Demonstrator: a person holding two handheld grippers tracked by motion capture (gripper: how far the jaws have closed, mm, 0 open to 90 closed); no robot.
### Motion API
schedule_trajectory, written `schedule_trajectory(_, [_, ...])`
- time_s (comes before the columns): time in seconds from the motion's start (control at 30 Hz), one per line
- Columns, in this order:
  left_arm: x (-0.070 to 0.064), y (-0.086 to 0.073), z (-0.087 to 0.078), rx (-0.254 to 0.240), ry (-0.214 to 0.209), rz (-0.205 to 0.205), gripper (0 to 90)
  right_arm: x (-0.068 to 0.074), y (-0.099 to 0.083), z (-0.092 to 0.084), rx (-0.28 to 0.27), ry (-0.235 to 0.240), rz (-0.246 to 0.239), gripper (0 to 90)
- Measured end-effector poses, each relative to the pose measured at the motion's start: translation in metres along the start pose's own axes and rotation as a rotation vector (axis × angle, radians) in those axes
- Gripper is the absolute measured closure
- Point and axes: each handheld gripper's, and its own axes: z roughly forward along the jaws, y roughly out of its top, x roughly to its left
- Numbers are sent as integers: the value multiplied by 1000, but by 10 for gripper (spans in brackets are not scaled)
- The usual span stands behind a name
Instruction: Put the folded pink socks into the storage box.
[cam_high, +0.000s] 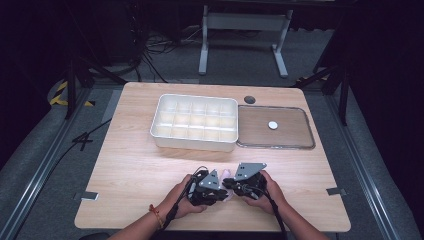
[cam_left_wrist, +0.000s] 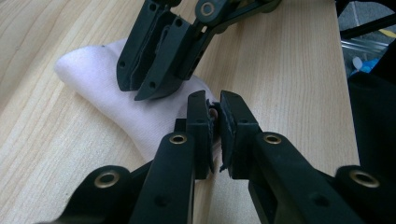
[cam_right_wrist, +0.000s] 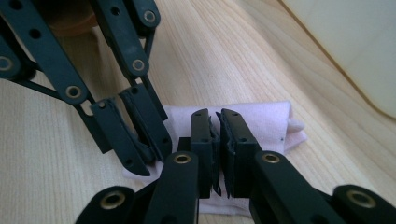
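Two tongs, left (cam_left_wrist: 215, 112) and right (cam_right_wrist: 218, 122), each clamped on one white cloth (cam_left_wrist: 98, 79), one compartment tray (cam_high: 195, 122), one lid (cam_high: 275, 127).

No text, label, brand, number or sign can be read anywhere in these pictures.
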Motion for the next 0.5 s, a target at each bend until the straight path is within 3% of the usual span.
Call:
schedule_trajectory(0.3, [-1, 0, 0, 4, 6, 5, 824, -8, -4, -3, 24, -21, 18, 867])
schedule_trajectory(0.5, [-1, 0, 0, 3, 7, 8, 823, -13, -5, -7, 39, -63, 32, 867])
